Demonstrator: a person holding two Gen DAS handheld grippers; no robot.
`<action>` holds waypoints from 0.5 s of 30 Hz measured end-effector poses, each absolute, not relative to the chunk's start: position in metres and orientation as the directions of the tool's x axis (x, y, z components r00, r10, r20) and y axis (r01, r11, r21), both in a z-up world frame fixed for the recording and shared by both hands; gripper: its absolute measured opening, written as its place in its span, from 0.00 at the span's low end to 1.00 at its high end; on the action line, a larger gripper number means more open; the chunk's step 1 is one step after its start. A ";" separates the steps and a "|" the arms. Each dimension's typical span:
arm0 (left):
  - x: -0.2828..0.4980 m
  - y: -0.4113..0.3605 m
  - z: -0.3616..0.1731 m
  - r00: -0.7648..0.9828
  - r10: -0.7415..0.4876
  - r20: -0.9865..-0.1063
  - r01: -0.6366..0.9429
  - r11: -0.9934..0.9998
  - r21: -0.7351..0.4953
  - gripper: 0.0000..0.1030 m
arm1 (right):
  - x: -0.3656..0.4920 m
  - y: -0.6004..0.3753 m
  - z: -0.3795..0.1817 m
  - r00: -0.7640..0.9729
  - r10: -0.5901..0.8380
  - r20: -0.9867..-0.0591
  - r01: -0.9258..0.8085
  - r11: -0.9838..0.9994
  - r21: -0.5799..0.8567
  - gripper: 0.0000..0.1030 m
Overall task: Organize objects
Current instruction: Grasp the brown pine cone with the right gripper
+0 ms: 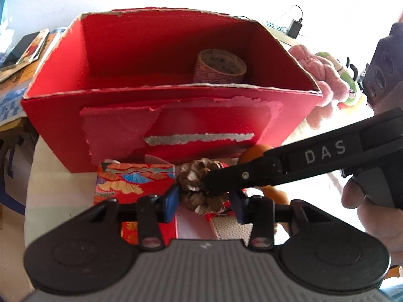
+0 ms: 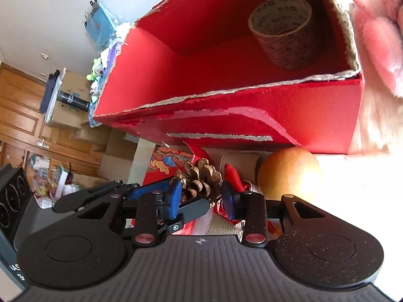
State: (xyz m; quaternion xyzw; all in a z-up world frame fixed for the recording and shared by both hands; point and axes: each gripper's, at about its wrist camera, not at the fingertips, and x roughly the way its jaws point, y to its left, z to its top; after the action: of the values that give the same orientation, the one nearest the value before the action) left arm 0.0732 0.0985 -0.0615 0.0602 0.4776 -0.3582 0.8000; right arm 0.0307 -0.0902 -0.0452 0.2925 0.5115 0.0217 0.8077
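Fingers of both grippers – left gripper (image 1: 204, 202), right gripper (image 2: 201, 196) – spread around the pine cone (image 2: 200, 180).

Beyond the jaws: red box (image 1: 176, 115) of matt cardboard, torn rough edges. Inside it, tape roll (image 2: 284, 32), printed paper. Between the jaws: pine cone (image 2: 201, 178), dry woody scales. Right: orange (image 2: 289, 173), smooth, slightly glossy; pink plush (image 1: 317, 75), fuzzy cloth.
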 end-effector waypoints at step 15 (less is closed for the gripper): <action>0.053 0.080 -0.014 0.231 -0.636 -0.737 0.770 0.582 -0.261 0.42 | 0.003 -0.093 0.010 0.523 0.186 -0.832 0.314 0.866 0.390 0.36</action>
State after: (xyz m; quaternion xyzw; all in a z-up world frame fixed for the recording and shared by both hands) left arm 0.0532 0.0803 -0.0141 0.0786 0.4264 -0.4501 0.7806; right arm 0.0032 -0.0934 0.0098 0.2563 0.4870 -0.0383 0.8341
